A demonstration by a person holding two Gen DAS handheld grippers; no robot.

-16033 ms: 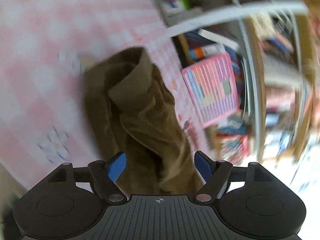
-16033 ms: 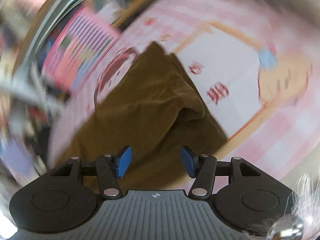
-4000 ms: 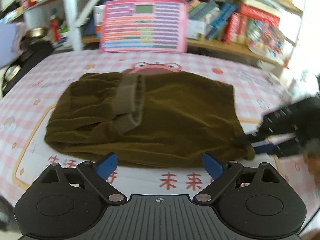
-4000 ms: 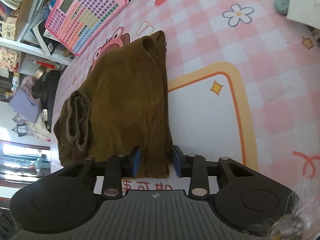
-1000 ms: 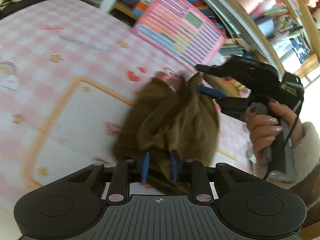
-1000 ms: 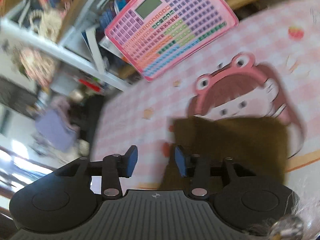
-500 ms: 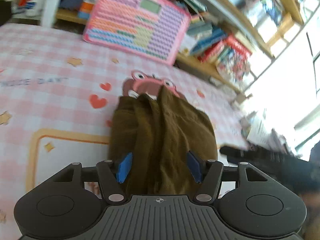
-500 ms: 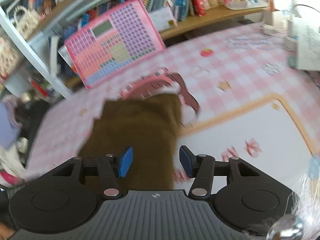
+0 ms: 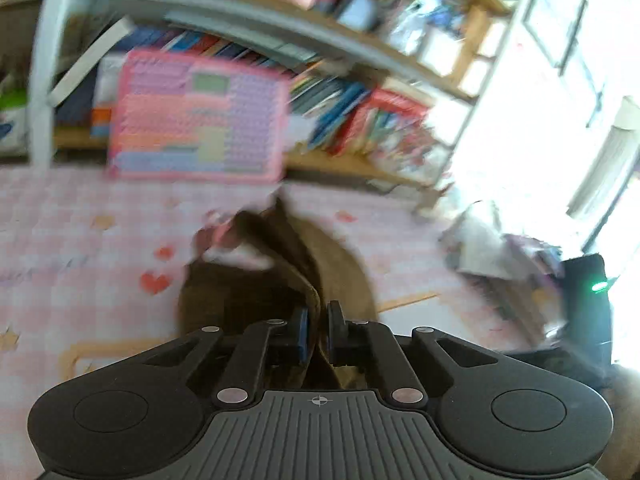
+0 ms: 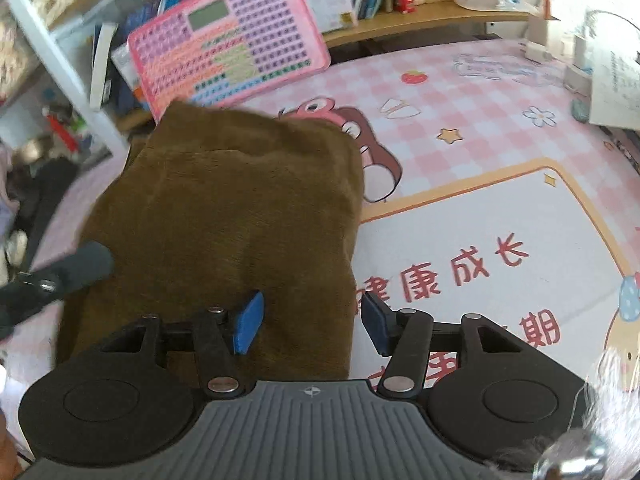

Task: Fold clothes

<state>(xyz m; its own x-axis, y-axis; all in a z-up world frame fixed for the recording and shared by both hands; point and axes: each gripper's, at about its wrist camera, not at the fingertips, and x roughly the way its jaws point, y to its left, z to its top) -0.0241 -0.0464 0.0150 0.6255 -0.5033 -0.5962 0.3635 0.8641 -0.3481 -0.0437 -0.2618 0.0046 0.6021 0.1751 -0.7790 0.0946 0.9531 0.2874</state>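
left gripper (image 9: 318, 330) has closed on the brown garment (image 10: 224, 216); right gripper (image 10: 310, 322) spread.

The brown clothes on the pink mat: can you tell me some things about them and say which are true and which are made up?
1. The left gripper is pinching a fold of the brown clothes. True.
2. The right gripper is squeezed shut. False: its fingers are spread open over the cloth edge.
3. A pink keyboard toy leans against the bookshelf. True.
4. The clothes hang on a hanger. False: they lie on the pink checked mat.
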